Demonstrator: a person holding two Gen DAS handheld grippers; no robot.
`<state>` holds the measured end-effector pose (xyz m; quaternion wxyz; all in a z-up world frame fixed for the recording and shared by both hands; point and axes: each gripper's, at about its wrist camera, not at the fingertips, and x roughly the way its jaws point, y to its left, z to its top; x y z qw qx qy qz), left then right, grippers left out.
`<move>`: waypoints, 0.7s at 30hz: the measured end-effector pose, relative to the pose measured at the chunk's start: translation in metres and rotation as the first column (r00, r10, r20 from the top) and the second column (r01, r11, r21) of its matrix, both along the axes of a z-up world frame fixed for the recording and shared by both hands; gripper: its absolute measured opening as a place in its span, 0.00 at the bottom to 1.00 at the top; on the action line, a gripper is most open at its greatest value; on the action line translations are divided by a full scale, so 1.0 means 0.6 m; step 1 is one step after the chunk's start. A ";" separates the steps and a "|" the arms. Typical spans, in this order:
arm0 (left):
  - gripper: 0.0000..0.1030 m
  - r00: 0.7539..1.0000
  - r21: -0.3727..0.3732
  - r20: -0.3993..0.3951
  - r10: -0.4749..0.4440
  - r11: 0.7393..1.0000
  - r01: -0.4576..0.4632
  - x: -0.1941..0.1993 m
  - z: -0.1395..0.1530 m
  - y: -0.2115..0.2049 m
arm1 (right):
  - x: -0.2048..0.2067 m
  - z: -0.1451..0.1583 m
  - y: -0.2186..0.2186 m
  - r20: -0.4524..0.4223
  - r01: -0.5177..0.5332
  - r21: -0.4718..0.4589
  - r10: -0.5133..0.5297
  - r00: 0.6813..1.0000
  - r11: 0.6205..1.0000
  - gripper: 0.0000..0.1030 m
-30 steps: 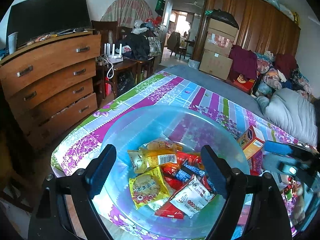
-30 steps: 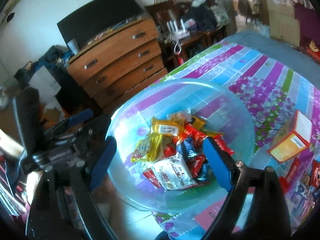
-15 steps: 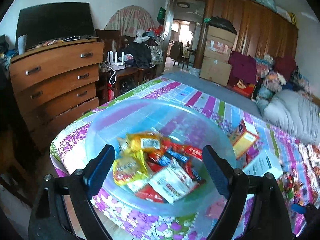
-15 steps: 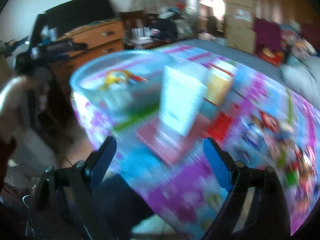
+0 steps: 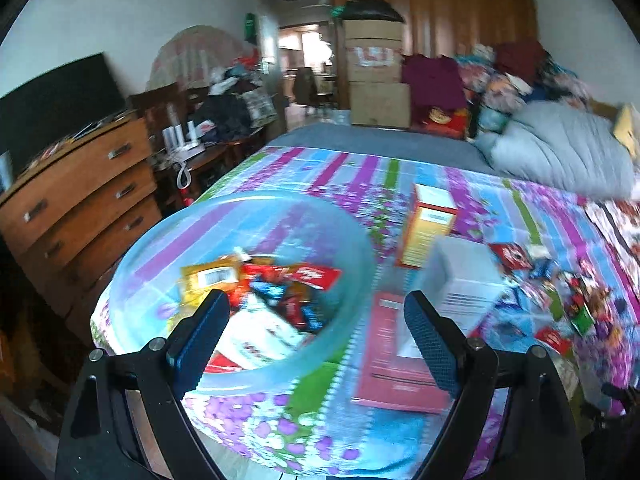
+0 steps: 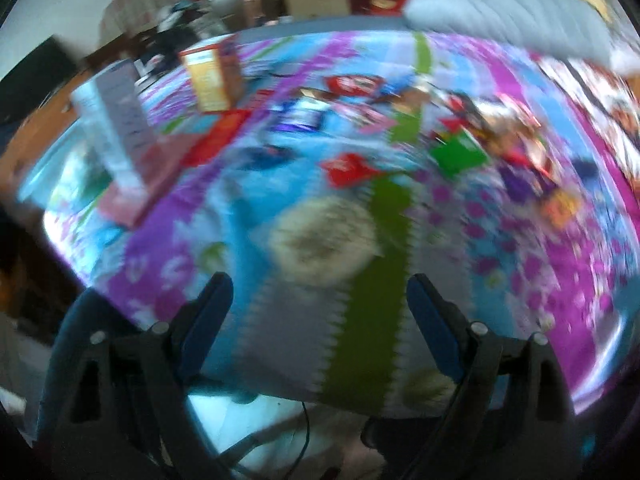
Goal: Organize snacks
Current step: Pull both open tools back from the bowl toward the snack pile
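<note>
- Striped bedspread point(image 5: 360, 172) is used as the sorting surface; wrapped snacks point(image 6: 348, 168) are scattered over it.
- Some packets are already collected in the clear bowl point(image 5: 360, 240), near the bed's corner.
- Left tongs point(image 5: 316, 334) and right tongs point(image 6: 320, 312) are both held apart, nothing gripped, presumably readied for the next packet.

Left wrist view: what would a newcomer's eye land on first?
The clear plastic bowl of bright snack packets at the near left corner of the striped bedspread. Right of it stand an orange box and a white box, with loose packets scattered farther right.

White walls, wooden dresser point(image 5: 76, 196) left, wardrobe point(image 5: 432, 8) behind.
</note>
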<state>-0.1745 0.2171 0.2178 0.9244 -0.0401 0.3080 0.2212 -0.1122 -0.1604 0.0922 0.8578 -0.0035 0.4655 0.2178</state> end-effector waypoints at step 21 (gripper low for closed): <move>0.87 0.922 -0.045 -0.185 -0.340 0.940 0.337 0.130 -0.059 -0.263 | 0.017 -0.051 -0.134 -0.129 0.180 0.228 -0.153 0.980 0.957 0.87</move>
